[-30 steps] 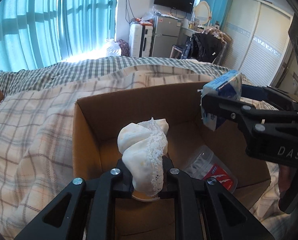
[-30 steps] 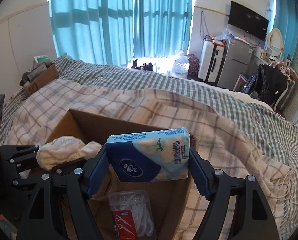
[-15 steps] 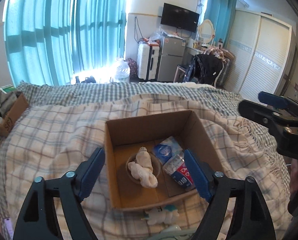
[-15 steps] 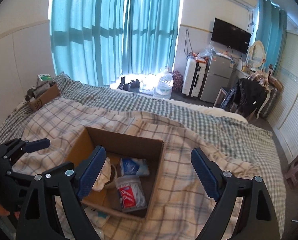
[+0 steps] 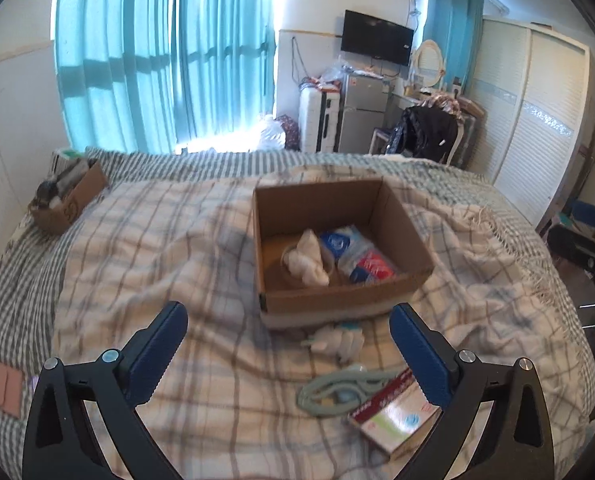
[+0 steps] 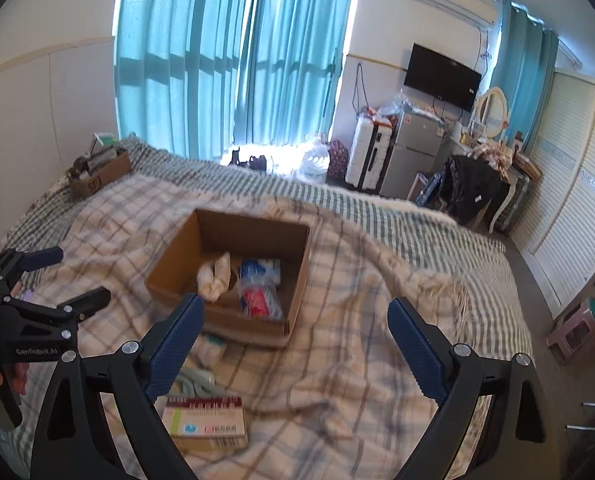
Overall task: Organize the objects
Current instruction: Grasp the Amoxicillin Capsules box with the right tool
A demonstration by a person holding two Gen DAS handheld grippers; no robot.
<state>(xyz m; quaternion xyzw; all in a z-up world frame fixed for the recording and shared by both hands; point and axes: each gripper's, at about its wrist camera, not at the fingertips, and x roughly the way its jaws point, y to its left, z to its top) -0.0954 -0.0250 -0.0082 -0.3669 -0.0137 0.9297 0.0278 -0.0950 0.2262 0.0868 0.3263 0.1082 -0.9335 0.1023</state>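
the box (image 5: 339, 240) sits open on the bed (image 5: 177, 260), straight ahead of both hand-held grippers and a bit beyond their tips. inside it: a white cloth (image 5: 308, 258) bunched over a round dish on the left, a blue tissue pack (image 5: 343, 240) behind the middle, and a clear tub with a red label (image 5: 371, 266) on the right, all close together.

between the box and the left hand-held gripper (image 5: 289, 354) there's a small white toy (image 5: 335, 338) just in front of the box wall, then a pale green hanger-like thing (image 5: 339, 390), and touching that a flat red and white carton (image 5: 397, 414) right by the gripper's right finger. left hand-held gripper is spread wide, nothing in it. right hand-held gripper (image 6: 295, 346) same deal, wide open and empty, with the carton (image 6: 205, 420) just under its left finger.

far off to the left near the bed's edge is another small box (image 5: 67, 200) of stuff.
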